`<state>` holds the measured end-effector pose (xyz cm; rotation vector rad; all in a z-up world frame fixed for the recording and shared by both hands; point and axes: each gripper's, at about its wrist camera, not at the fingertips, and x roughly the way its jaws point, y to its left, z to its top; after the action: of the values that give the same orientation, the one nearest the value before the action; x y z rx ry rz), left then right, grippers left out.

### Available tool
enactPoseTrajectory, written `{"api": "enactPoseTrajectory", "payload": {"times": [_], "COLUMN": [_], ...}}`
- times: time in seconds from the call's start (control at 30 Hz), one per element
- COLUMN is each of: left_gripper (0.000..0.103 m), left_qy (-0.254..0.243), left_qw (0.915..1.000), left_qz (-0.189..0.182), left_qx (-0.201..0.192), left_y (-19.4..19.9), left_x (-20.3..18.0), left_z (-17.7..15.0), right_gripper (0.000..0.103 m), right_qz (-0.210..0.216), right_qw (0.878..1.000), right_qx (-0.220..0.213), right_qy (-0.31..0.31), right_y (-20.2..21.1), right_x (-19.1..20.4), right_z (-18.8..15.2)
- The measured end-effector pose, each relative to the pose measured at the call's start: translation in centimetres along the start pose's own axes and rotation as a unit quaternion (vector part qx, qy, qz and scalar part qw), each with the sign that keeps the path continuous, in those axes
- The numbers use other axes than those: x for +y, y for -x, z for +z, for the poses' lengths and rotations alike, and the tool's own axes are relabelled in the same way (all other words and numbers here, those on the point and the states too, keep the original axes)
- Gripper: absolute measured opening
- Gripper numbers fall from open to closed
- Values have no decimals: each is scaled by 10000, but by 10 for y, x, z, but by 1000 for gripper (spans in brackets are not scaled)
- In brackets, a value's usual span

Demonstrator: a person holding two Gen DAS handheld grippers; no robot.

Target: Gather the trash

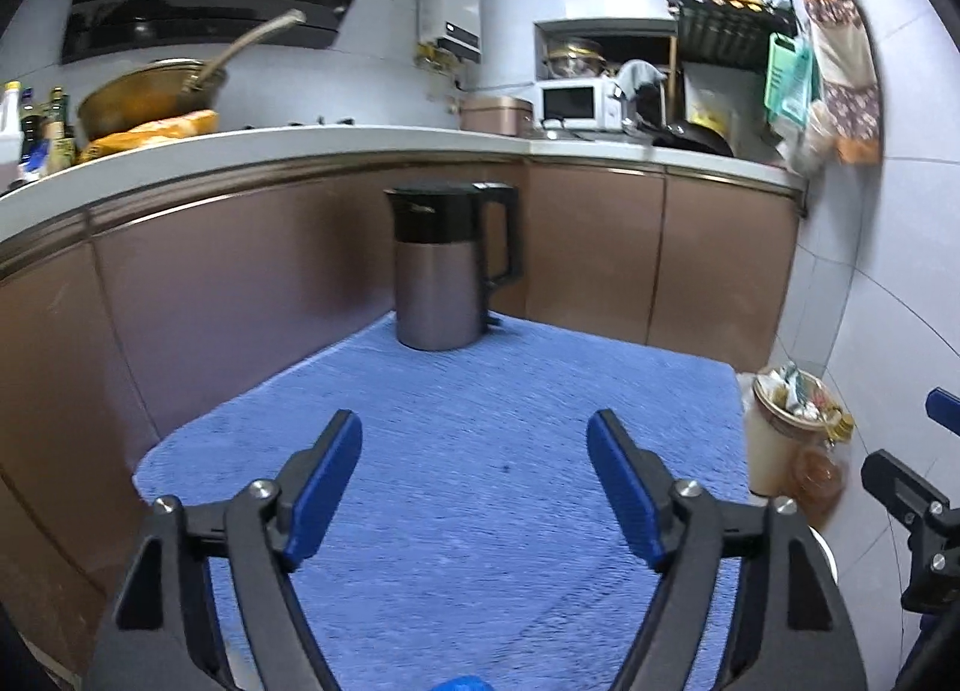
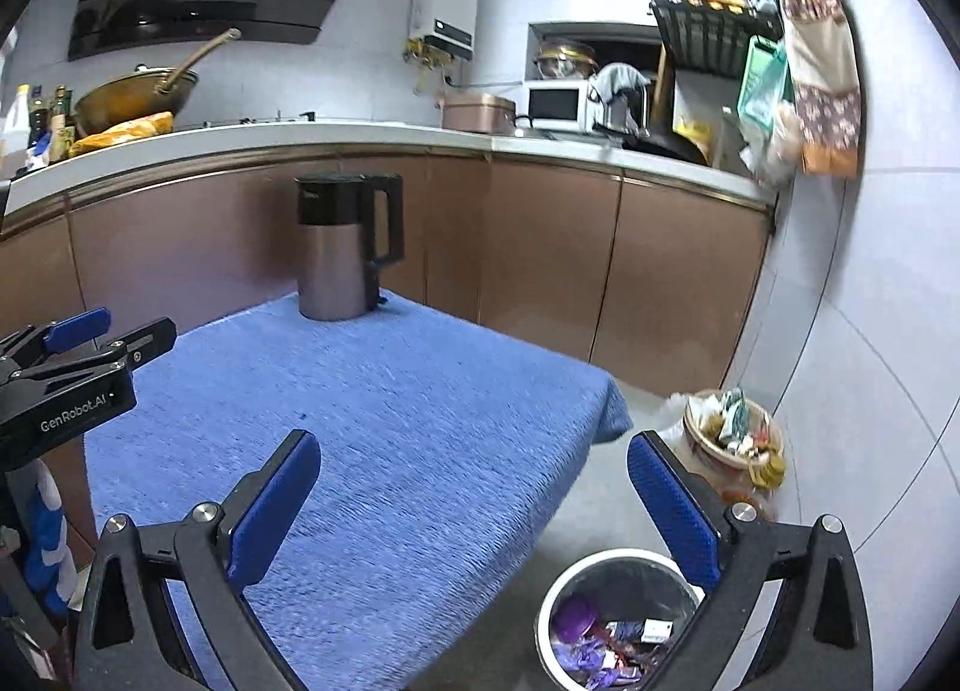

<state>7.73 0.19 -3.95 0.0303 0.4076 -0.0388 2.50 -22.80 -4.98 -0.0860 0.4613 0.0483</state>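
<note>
A white trash bin (image 2: 612, 619) stands on the floor to the right of the blue-covered table (image 2: 390, 451); it holds purple and other wrappers (image 2: 594, 640). My right gripper (image 2: 477, 466) hangs open above the table's right edge and the bin, nothing between its blue pads. My left gripper (image 1: 474, 445) is open over the blue cloth (image 1: 468, 511), empty too. The left gripper (image 2: 90, 343) also shows at the left edge of the right wrist view. A small blue bit (image 1: 459, 683) peeks in at the bottom edge of the left wrist view.
A steel and black kettle (image 1: 447, 265) stands at the table's far end. Brown cabinets (image 1: 600, 253) and a white counter (image 1: 360, 141) run behind. A second, fuller bin (image 2: 729, 439) sits by the tiled wall. A wok (image 1: 150, 96) and a microwave (image 1: 576, 102) are on the counter.
</note>
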Motion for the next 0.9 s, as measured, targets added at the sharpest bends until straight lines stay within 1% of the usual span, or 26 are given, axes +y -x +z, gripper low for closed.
{"api": "enactPoseTrajectory", "payload": {"times": [0.1, 0.17, 0.33, 0.63, 0.9], "left_gripper": [83, 83, 84, 84, 84], "left_qy": [44, 61, 127, 106, 100], "left_qw": [9999, 9997, 9996, 9992, 9993], "left_qz": [94, 144, 60, 22, -17], "left_qx": [-120, -161, -255, -380, -362], "left_y": [11, 17, 29, 42, 42], "left_x": [7, 8, 7, -3, -9], "left_z": [-1, -1, 0, 3, 2], "right_gripper": [103, 103, 103, 103, 103], "right_qz": [-26, -49, -191, -433, -545], "right_qw": [10000, 9999, 9994, 9981, 9975], "right_qx": [-87, -146, -268, -434, -419], "right_qy": [40, 40, 114, 45, -148], "right_y": [6, 12, 23, 35, 35], "right_x": [7, 12, 17, 7, -5], "right_z": [2, 3, 3, -1, -5]}}
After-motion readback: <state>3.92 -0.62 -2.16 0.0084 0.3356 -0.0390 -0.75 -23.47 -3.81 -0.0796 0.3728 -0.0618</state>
